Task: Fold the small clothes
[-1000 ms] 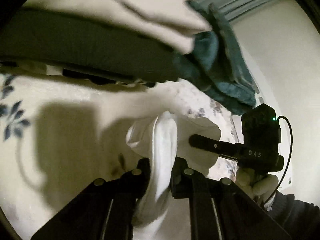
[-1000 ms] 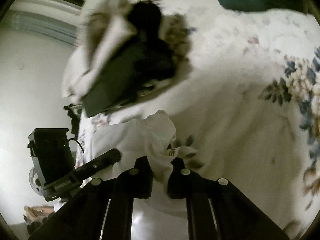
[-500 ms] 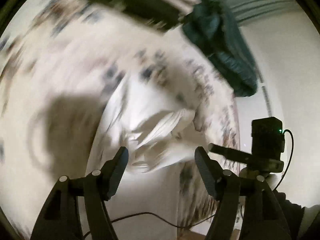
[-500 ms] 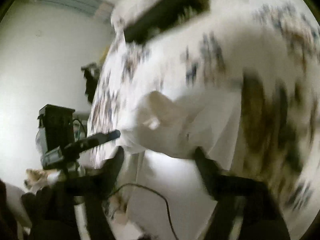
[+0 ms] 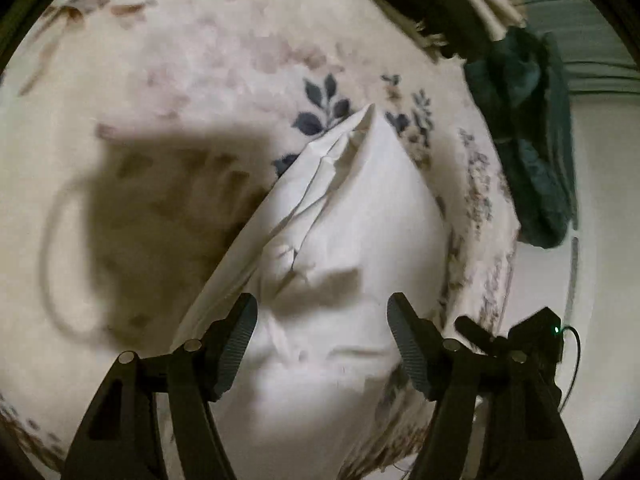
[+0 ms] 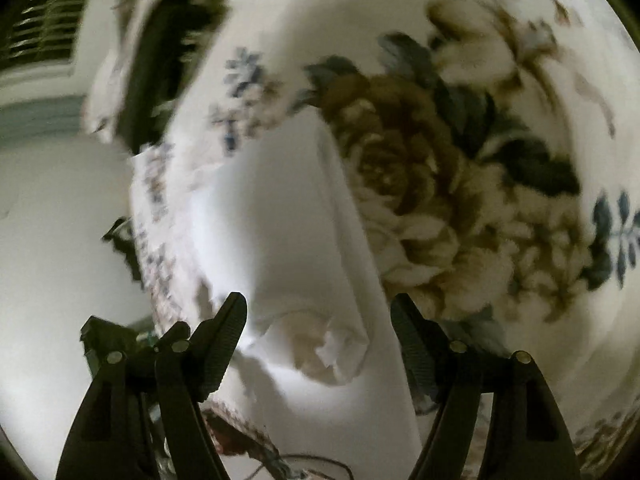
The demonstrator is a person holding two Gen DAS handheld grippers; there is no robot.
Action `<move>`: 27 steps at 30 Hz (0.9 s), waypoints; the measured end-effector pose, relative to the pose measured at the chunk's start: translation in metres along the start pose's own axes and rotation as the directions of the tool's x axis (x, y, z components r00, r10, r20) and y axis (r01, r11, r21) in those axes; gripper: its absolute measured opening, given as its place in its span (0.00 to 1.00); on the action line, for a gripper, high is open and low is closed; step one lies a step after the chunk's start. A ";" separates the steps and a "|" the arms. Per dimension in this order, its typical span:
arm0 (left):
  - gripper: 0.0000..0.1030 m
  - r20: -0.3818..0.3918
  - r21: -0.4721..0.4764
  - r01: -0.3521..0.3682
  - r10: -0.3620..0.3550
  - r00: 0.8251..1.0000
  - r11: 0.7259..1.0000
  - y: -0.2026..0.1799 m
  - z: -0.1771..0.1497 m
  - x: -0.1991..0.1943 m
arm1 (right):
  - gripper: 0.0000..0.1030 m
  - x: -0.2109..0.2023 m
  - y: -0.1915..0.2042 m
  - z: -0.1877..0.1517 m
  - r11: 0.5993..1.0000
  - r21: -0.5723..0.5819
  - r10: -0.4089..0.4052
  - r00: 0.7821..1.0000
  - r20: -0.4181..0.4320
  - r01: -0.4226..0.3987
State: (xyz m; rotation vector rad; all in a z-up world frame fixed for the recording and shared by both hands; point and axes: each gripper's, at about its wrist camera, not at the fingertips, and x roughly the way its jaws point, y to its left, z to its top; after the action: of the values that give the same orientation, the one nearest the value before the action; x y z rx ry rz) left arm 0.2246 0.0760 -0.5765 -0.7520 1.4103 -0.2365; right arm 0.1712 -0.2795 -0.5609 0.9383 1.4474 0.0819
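In the left wrist view, a floral bedspread (image 5: 192,80) is seen, with a teal cloth (image 5: 528,136) near its edge. A white garment (image 5: 344,240) is spread on it. The left claw (image 5: 322,334) is held wide apart above the garment, gripping nothing.

In the right wrist view, which is blurred, the garment (image 6: 280,224) is seen beside a large printed flower (image 6: 404,152). The right claw (image 6: 318,334) is likewise parted and empty.

Dim warm room light is falling from above; both views are vignetting black at the rims, fisheye bending the edges. A hard gripper-shaped shadow is lying on the floral bedspread (image 5: 168,92) left of the white garment (image 5: 352,240). Right wrist view is smearing with motion blur; white cloth is blowing out.
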 end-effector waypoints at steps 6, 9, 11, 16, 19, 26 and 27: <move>0.27 -0.012 0.072 -0.141 0.143 0.990 0.987 0.003 -0.008 -0.003 | 0.58 0.014 0.005 -0.019 0.993 -0.040 -0.116 0.992 -0.042 0.115; 0.41 -0.028 0.032 -0.060 0.061 0.998 0.998 0.004 -0.023 -0.022 | 0.58 0.001 0.010 -0.033 0.996 -0.044 -0.079 0.997 -0.008 0.079; 0.65 -0.042 -0.054 0.041 -0.043 0.998 0.998 0.006 -0.031 -0.022 | 0.58 -0.002 0.011 -0.039 0.999 -0.031 -0.038 0.999 0.005 0.038; 0.64 -0.021 -0.231 0.194 -0.205 0.979 0.953 0.006 -0.038 0.012 | 0.58 -0.007 -0.003 -0.048 0.998 0.055 -0.011 1.000 0.029 0.010; 0.47 -0.030 -0.187 0.083 -0.090 0.995 0.979 -0.008 -0.041 0.029 | 0.58 -0.013 -0.013 -0.054 0.996 0.082 -0.028 0.999 0.034 0.025; 0.40 -0.131 0.016 -0.207 0.208 0.969 0.978 0.005 -0.070 0.021 | 0.58 -0.004 -0.010 -0.055 0.997 0.035 -0.064 0.998 0.006 0.064; 0.40 -0.134 0.011 -0.216 0.215 0.967 0.976 0.011 -0.075 0.015 | 0.58 -0.002 -0.008 -0.056 0.998 0.031 -0.061 0.998 0.004 0.061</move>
State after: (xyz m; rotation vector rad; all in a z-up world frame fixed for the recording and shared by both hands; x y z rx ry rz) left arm 0.1539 0.0504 -0.5935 -0.5878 1.6080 -0.1162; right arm 0.1190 -0.2588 -0.5555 0.9181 1.4755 0.0116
